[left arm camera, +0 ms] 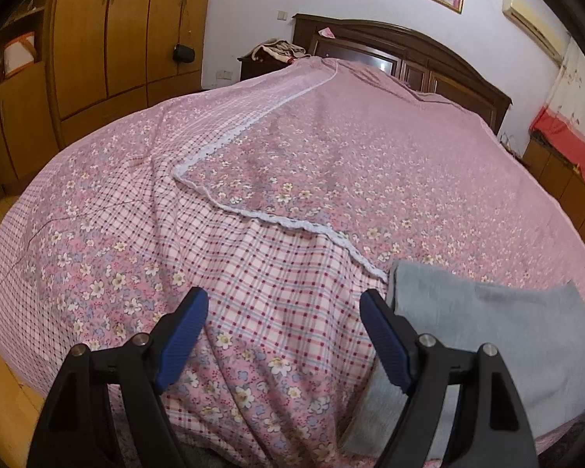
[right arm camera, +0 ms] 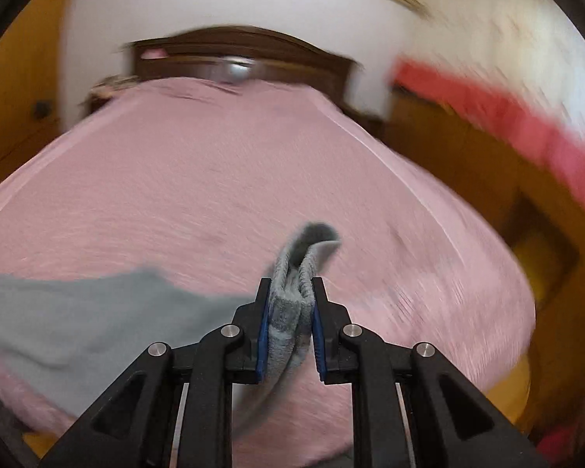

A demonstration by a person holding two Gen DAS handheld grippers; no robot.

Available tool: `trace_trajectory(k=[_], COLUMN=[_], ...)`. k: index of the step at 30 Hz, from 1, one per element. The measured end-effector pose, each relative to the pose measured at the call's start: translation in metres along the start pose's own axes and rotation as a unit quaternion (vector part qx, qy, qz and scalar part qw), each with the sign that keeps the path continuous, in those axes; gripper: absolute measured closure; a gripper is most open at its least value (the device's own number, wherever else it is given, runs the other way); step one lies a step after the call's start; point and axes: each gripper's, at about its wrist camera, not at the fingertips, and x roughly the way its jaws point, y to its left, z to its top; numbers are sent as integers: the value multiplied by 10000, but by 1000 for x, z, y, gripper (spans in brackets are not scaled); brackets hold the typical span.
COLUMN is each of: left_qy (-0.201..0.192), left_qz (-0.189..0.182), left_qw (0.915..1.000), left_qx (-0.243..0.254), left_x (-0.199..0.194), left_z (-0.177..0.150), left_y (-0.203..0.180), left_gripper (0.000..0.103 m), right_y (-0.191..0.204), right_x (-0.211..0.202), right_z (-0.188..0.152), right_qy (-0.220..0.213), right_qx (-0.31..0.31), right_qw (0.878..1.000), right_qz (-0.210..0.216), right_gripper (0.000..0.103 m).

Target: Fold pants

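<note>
Looking along the left gripper [left arm camera: 284,335], the pants [left arm camera: 487,335], a soft grey garment, lie flat on the near right part of the bed [left arm camera: 331,148], over the pink floral and checked bedspread [left arm camera: 136,234]. This gripper hangs just beside the garment's left edge with its blue fingers [left arm camera: 183,335] spread wide and nothing between them; the right-hand one sits close against the grey cloth, though whether it touches I cannot tell. It is probably parked there to stay clear, or to be ready to pin or catch that edge.

Through the right wrist camera the room is smeared by motion, but the right gripper [right arm camera: 290,323] itself is sharp. Its fingers [right arm camera: 262,335] are nearly closed, pinching a bunched, doubled-over end of the pants between the blue pads, with a loop of cloth sticking out beyond the tips. The rest of the garment trails down and left onto the bed, so this end appears lifted for carrying over into a fold.
</note>
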Motion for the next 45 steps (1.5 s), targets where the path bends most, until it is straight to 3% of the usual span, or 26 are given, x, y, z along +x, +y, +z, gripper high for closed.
trace_trajectory(k=[3, 7, 10, 11, 15, 20, 23, 27, 30, 34, 37, 38, 39, 40, 41, 44, 45], left_qy=[35, 98, 310, 322, 407, 489, 494, 462, 448, 452, 427, 419, 417, 410, 356, -57, -174], left_qz=[-7, 56, -220, -299, -493, -325, -321, -470, -552, -548, -654, -698, -731, -779, -821, -1190, -1361], left_qw=[9999, 9991, 9953, 9940, 9906, 9938, 9944, 9921, 9908, 9915, 9899, 9888, 9879, 9866, 9850, 9756, 9710], left_qx=[-103, -415, -895, -997, -1206, -942, -880, -1064, -1152, -1089, -1184, -1253, -1301, -1376, -1475, -1844, -1958], left_x=[-3, -5, 1, 2, 5, 9, 8, 6, 6, 6, 5, 5, 4, 3, 1, -16, -21], left_z=[-3, -4, -3, -2, -3, -5, -5, -5, -6, -4, -5, -5, -5, -6, -7, -7, -6], left_y=[9, 30, 51, 56, 70, 59, 55, 57, 62, 60, 66, 68, 72, 77, 82, 100, 106], left_gripper=[20, 20, 20, 20, 20, 20, 20, 20, 20, 20, 20, 20, 20, 20, 20, 20, 20], right_y=[103, 263, 353, 369, 374, 366, 390, 406, 406, 398, 400, 397, 391, 386, 379, 345, 325], right_x=[-19, -19, 4, 10, 15, -8, -3, 15, 14, 8, 14, 14, 12, 10, 7, 0, 0], right_z=[20, 0, -38, -46, -47, -34, -52, -70, -70, -73, -76, -76, -75, -73, -70, -57, -51], right_qy=[-369, -441, -183, -126, -79, -364, -100, 149, 122, -38, 119, 143, 103, 97, 87, 45, 27], right_qx=[-855, -1657, -1582, -1433, -986, -1139, -1461, -1413, -1377, -1108, -927, -743, -488, -377, -314, -401, -421], right_qw=[9935, 9658, 9418, 9411, 9420, 9397, 9353, 9361, 9361, 9273, 9125, 9013, 8826, 8713, 8625, 8436, 8465], right_qz=[654, 1947, 2960, 3061, 3208, 3205, 3221, 3218, 3233, 3574, 3983, 4266, 4674, 4892, 5050, 5354, 5307], right_gripper=[84, 84, 84, 84, 84, 84, 84, 84, 80, 74, 66, 62, 57, 45, 43, 40, 40])
